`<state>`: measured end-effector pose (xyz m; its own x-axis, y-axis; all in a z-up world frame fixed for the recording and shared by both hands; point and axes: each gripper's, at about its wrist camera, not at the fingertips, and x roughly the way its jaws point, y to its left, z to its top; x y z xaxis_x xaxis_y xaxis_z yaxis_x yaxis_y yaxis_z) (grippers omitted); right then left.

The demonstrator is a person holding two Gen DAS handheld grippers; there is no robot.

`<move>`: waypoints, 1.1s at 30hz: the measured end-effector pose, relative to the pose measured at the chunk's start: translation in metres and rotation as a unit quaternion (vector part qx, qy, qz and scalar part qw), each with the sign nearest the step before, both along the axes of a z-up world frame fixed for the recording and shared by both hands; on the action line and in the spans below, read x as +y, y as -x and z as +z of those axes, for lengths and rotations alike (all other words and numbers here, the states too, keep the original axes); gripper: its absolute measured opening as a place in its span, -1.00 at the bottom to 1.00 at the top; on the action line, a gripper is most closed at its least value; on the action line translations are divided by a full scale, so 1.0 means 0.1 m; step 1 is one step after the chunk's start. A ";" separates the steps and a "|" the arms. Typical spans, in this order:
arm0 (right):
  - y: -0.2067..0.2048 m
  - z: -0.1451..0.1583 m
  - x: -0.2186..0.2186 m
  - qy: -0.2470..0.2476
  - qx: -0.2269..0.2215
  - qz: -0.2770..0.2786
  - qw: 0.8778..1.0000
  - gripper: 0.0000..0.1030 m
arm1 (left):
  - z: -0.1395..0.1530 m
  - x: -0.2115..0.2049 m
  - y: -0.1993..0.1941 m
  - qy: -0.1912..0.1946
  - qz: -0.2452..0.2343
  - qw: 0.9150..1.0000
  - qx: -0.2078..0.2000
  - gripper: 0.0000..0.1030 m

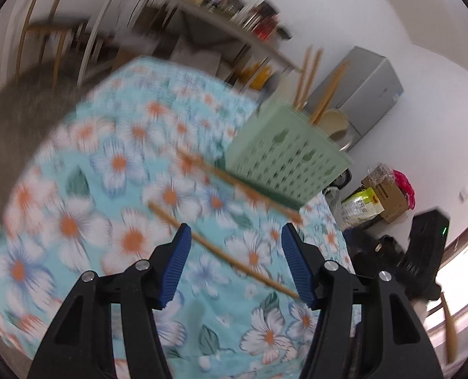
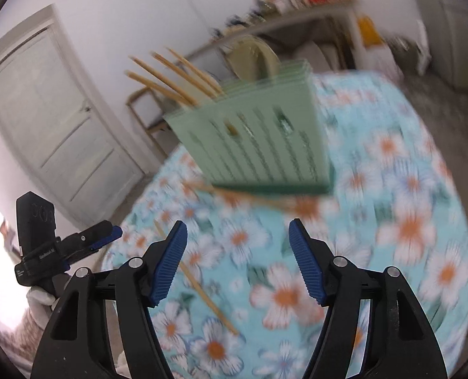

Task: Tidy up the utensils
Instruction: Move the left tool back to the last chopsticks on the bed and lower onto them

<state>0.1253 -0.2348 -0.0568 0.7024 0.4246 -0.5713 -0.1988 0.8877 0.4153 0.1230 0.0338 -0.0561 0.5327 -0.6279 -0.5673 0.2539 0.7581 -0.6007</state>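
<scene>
- Nearest us, our left tongs and right tongs both stand open with nothing between the pads.
- In front of the green basket, two loose chopsticks still lie on the flowered desk: the near chopstick and the far chopstick.
- In the basket, several chopsticks and a pale spoon already stand; we judge the sorting mostly done.

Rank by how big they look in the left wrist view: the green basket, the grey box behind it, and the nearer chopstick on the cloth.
1. Green basket.
2. Grey box, though being farther back may shrink it.
3. Nearer chopstick: long but very thin.
</scene>
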 end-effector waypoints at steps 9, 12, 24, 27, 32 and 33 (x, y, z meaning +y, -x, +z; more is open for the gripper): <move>-0.01 -0.52 -0.09 -0.034 0.076 -0.029 0.996 0.28 | -0.55 0.02 -0.26 0.121 0.029 0.981 0.151 0.06; 0.03 -0.62 -0.15 -0.044 0.085 -0.032 0.995 0.29 | -0.64 0.04 -0.32 0.149 0.046 0.972 0.173 0.00; 0.09 -0.71 -0.17 -0.056 0.077 -0.030 0.995 0.32 | -0.74 -0.11 -0.53 0.136 0.101 0.964 0.205 -0.57; 0.12 -0.70 -0.19 -0.056 0.074 -0.029 0.995 0.36 | -0.80 -0.11 -0.54 0.134 0.116 0.961 0.212 -0.77; 0.13 -0.71 -0.20 -0.064 0.070 -0.027 0.995 0.41 | -0.81 -0.13 -0.55 0.135 0.124 0.961 0.209 -0.78; 0.13 -0.71 -0.20 -0.064 0.070 -0.026 0.995 0.42 | -0.81 -0.12 -0.54 0.134 0.125 0.961 0.206 -0.78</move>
